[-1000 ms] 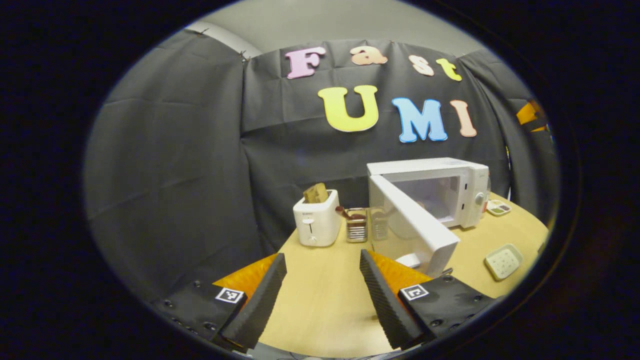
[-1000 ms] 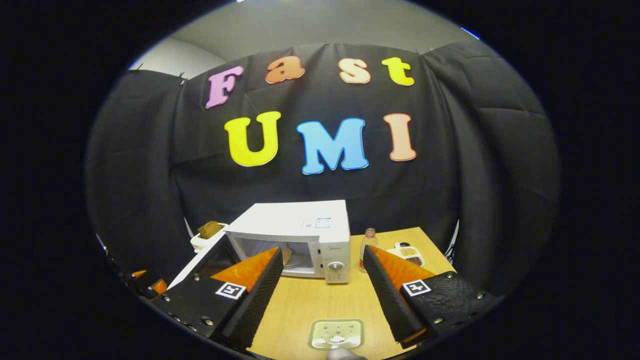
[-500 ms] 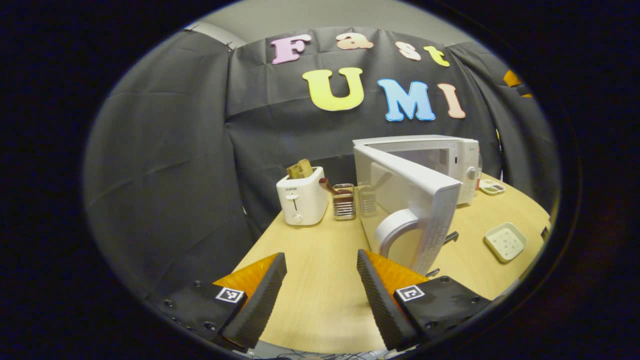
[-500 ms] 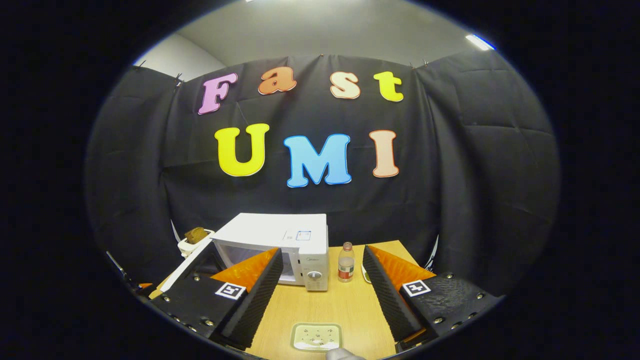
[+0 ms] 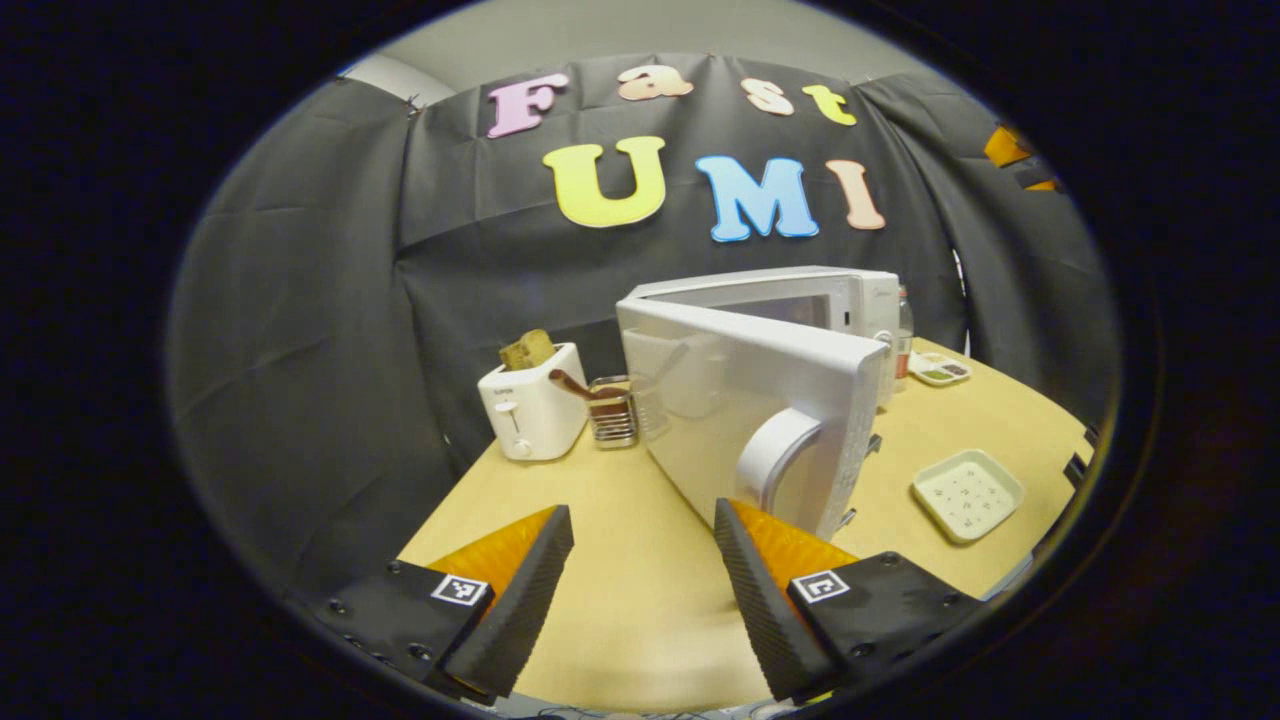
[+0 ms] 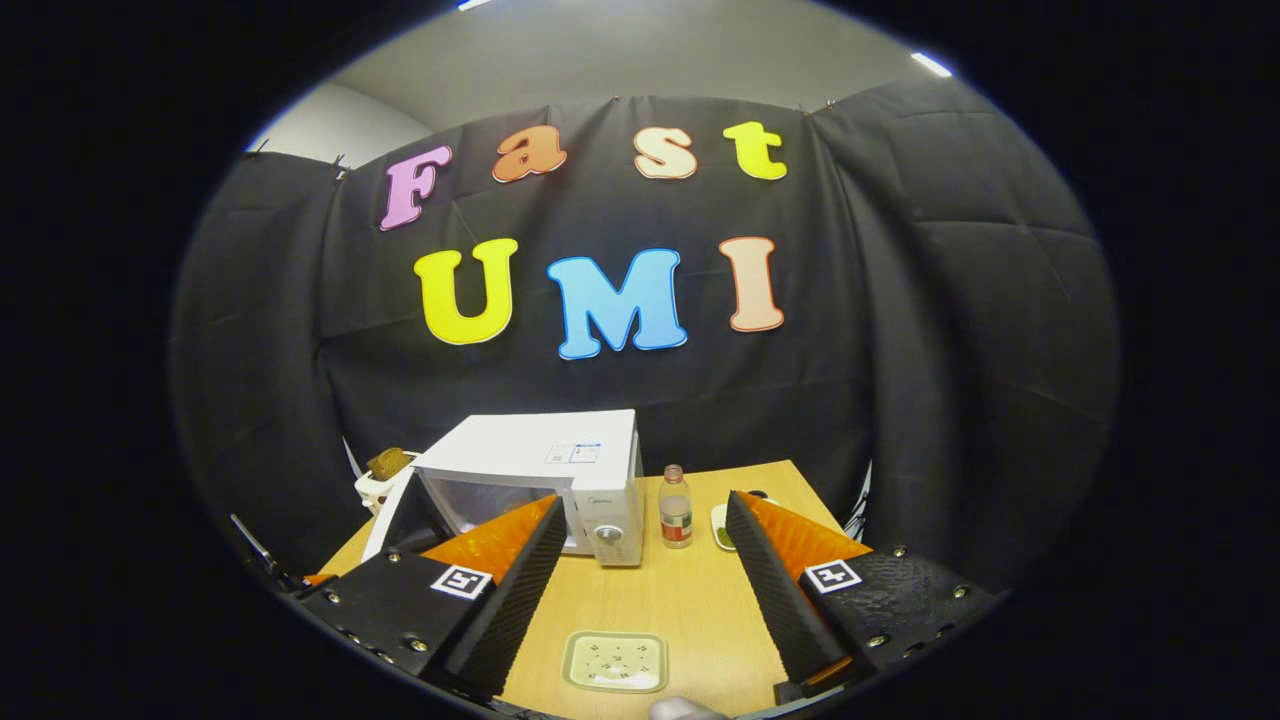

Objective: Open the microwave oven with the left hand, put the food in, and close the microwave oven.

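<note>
The microwave (image 5: 770, 330) is sitting mid-frame with its door (image 5: 740, 410) standing part open. The left gripper (image 5: 640, 560) and right gripper (image 6: 640, 545) are both hanging wide open, holding nothing.

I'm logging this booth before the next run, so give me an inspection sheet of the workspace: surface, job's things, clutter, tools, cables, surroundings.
Surface: light wooden table, bare in the middle.
Job's things: white microwave with its door swung partly open, handle facing the left tool; pale square dish on the table in front of the right tool, its contents too small to tell.
Clutter: white toaster with bread in it, wire holder beside it, small bottle right of the microwave, small plate behind.
Tools: left tool open, holding nothing; right tool open, holding nothing.
Cables: nothing seen for certain.
Surroundings: black cloth wall, grey ceiling above.
</note>
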The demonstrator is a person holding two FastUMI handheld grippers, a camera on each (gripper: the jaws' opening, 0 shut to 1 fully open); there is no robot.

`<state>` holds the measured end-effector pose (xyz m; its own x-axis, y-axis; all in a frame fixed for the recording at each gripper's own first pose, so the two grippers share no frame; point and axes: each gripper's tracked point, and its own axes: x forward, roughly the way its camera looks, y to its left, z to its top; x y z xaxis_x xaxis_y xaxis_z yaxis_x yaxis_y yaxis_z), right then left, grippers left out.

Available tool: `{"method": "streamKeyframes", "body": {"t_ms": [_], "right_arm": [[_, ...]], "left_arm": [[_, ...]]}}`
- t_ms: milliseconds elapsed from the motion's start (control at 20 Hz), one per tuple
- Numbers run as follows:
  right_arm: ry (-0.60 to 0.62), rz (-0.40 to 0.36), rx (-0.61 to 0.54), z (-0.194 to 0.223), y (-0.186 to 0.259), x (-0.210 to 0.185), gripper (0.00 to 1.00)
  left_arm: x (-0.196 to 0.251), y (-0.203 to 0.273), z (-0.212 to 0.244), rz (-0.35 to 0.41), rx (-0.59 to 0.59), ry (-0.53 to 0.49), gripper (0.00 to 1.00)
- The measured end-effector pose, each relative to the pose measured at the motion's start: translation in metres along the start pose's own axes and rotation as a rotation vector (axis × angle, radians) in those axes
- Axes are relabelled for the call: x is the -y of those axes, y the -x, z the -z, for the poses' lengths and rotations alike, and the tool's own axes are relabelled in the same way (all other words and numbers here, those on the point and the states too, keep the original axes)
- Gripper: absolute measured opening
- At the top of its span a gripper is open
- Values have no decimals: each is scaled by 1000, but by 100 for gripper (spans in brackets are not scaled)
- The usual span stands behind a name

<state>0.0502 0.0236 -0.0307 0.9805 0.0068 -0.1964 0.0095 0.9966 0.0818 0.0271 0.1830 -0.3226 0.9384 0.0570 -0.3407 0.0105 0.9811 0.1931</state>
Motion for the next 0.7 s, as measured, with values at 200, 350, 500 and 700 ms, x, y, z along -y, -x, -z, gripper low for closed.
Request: {"method": "streamKeyframes", "body": {"t_ms": [200,350,500,700], "right_arm": [[-11,33,-14,0,-5,46,93],[-25,75,-18,3,-5,81,93],[-18,104,-50,16,-6,109,98],[-42,134,-77,22,-8,135,98]], "left_arm": [[63,-17,-15,58,20,-17,94],[105,-37,-26,90,21,-8,95],[145,-56,-43,127,46,-1,94],[187,-95,-68,176,70,11,95]]}}
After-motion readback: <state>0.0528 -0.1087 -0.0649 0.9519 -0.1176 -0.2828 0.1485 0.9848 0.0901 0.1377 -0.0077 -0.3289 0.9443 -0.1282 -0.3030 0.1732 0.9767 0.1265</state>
